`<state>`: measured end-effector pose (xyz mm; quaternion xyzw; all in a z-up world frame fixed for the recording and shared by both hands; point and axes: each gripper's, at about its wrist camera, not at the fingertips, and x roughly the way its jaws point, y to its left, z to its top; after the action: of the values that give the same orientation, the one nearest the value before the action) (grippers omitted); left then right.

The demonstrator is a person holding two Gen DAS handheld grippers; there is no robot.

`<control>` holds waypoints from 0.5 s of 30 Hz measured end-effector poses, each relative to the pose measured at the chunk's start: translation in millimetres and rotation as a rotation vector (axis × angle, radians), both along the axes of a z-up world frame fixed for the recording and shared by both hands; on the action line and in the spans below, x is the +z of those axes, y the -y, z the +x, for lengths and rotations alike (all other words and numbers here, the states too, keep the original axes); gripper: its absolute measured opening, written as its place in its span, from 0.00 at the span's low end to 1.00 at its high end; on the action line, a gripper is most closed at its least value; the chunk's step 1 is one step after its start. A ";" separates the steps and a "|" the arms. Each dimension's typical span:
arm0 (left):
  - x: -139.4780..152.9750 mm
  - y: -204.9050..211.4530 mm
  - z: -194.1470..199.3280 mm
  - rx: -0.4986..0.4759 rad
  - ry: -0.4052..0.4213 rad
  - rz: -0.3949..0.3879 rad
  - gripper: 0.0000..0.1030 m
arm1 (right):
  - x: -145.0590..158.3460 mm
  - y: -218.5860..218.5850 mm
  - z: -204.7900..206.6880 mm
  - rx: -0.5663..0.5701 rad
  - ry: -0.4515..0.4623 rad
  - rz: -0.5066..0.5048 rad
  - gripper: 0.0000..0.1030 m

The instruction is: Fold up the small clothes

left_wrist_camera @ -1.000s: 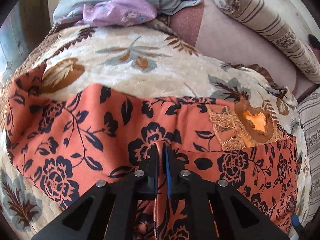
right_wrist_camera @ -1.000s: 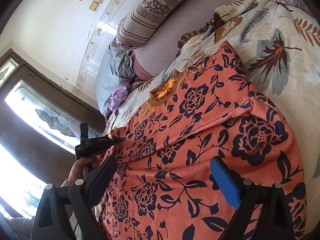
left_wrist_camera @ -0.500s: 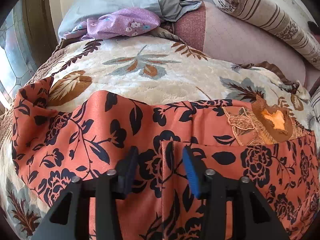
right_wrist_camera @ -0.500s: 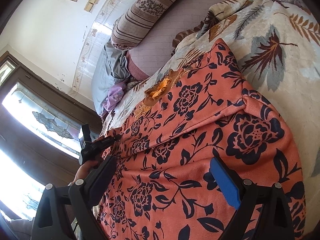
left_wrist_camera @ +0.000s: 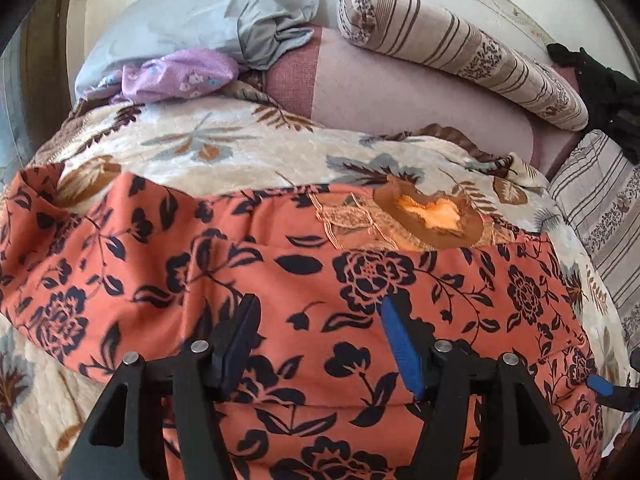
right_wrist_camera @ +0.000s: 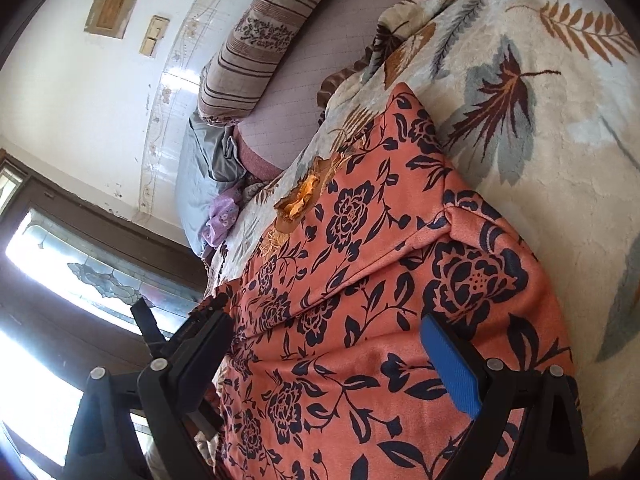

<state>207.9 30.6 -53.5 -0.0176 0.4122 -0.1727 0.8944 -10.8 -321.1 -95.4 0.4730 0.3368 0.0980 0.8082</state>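
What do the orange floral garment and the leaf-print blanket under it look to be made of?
Orange floral garment: thin, matte woven fabric, probably cotton or rayon; it drapes in soft, sharp-edged folds, with embroidered trim at the neckline. Leaf-print blanket: thick plush fleece, likely synthetic; fuzzy embossed pile with slight sheen.

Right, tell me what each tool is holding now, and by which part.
Nothing is held. The left tool and the right tool are both open above the orange floral garment, which lies on the blanket.

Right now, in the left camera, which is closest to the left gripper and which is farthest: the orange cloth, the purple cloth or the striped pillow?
1. Orange cloth: right under the left gripper.
2. Purple cloth: far, upper left.
3. Striped pillow: far, upper right; too close to call against the purple cloth.
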 end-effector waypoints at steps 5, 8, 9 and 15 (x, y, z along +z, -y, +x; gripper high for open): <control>-17.2 1.9 -3.5 -0.005 -0.049 -0.065 0.62 | -23.3 26.3 34.1 -0.071 -0.107 0.119 0.93; -17.5 0.6 -3.9 -0.012 -0.044 -0.075 0.63 | -24.6 43.9 29.4 -0.191 -0.078 0.196 0.93; -17.5 -0.4 -3.7 -0.008 -0.044 -0.080 0.63 | -26.2 47.9 29.1 -0.227 -0.079 0.218 0.92; -12.6 -7.7 -6.2 0.005 -0.024 -0.088 0.64 | -26.8 67.7 10.8 -0.431 -0.040 0.220 0.79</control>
<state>201.6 38.3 -66.1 -0.0600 0.4148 -0.1882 0.8882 0.0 -388.8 -122.2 0.6211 0.2315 -0.0500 0.7471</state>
